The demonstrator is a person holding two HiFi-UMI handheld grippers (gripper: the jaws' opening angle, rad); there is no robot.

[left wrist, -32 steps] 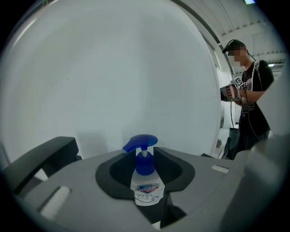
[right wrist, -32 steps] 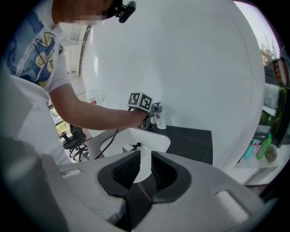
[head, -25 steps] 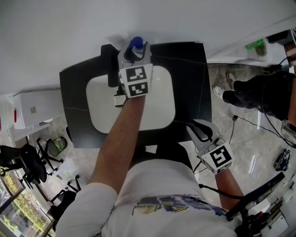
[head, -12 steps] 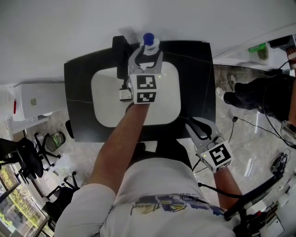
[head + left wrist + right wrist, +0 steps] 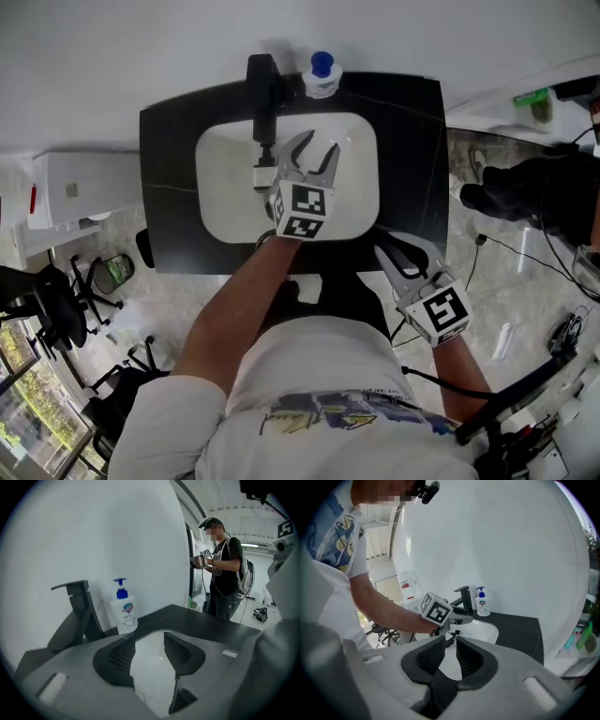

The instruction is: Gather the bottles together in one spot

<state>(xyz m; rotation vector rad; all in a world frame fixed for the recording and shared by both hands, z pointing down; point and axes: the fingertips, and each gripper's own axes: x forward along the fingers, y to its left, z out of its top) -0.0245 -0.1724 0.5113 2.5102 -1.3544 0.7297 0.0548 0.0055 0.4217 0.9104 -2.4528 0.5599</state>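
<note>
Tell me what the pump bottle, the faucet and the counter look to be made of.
Pump bottle: likely plastic, with a white body, blue pump and printed label.
Faucet: probably metal, with a matte black finish and sharp square edges.
Counter: dark matte slab with faint lines; stone or laminate, cannot tell which.

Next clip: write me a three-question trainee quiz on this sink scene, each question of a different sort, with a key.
1. True or false: the left gripper is holding the soap bottle.
2. The soap bottle stands: A) in the basin; B) on the counter beside the faucet; C) on the floor.
3. Fill in: the bottle's pump top is ____.
Key: 1 false: its fingers stand apart with nothing between them, and have just been closing. 2 B. 3 blue.
</note>
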